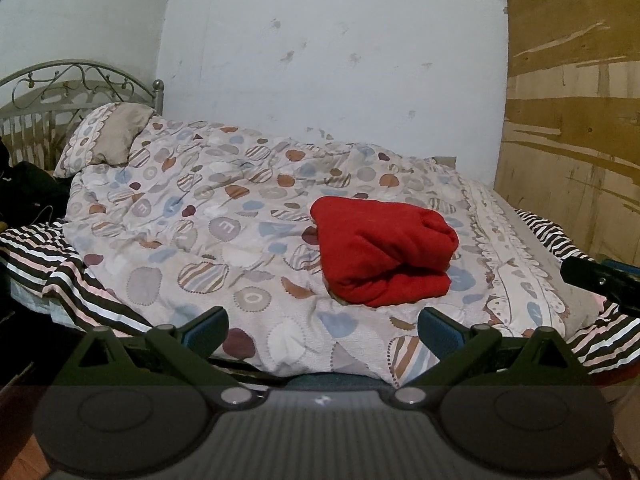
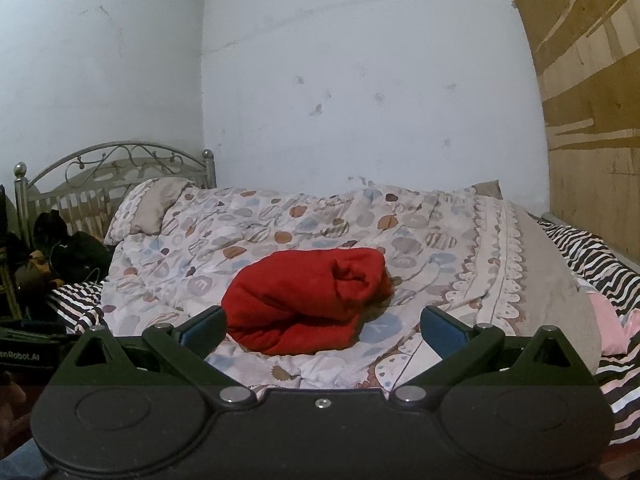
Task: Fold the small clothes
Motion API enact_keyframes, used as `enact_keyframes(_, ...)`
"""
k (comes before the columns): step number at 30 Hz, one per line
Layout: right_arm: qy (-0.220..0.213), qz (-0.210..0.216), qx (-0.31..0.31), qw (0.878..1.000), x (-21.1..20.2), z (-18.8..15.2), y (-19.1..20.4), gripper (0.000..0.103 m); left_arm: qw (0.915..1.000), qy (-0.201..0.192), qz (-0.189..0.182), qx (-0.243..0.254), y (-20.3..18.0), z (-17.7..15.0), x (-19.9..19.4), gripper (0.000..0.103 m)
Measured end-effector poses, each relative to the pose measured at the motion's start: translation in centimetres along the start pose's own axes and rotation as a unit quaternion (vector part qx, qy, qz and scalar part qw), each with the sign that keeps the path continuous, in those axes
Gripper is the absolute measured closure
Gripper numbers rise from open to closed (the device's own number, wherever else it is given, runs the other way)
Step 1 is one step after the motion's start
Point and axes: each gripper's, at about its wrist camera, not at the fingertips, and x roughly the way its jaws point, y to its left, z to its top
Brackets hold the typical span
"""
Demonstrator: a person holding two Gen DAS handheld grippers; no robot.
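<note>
Filling most of both views, the bed (image 1: pixel 532 216) stands against a pale wall, with a metal headboard (image 2: pixel 116 168) at its far left end and a black-and-white striped sheet (image 1: pixel 60 264) showing along its near and right edges. Over the sheet lies a rumpled duvet (image 1: pixel 192 208) printed with spots and hearts, and a pillow (image 1: pixel 108 136) in matching cloth leans at the head end. Dark clutter (image 2: pixel 68 252) sits off the left side of the bed, too dim to name.

On the duvet, roughly at mid-bed, rests the red garment (image 1: pixel 380 252). It is already gathered into a compact, thick bundle, with layers doubled over and a rounded fold along its near edge; in the right wrist view the red garment (image 2: pixel 304 296) shows a tucked bump at its right end. Judging by that shape, the folding of this piece looks finished or very nearly so, though the bundle is puffy, not crisp. No other small clothes show clearly on the bed, so I cannot tell whether more pieces remain.

The left tool (image 1: pixel 322 326) hangs near the front edge of the duvet with its jaws spread wide and nothing between them, well short of the garment. The right tool (image 2: pixel 322 326) is likewise spread wide and empty, the garment lying just beyond its fingers. Neither touches the cloth.
</note>
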Motion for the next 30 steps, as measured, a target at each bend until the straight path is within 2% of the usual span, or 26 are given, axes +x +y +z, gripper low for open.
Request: enact_keyframes(30,0.001,0.0,0.004,1.0,0.0,0.1,-0.12,0.0,0.9999,0.012,-0.007,0.003,-0.31,-0.15,0.28,0.001)
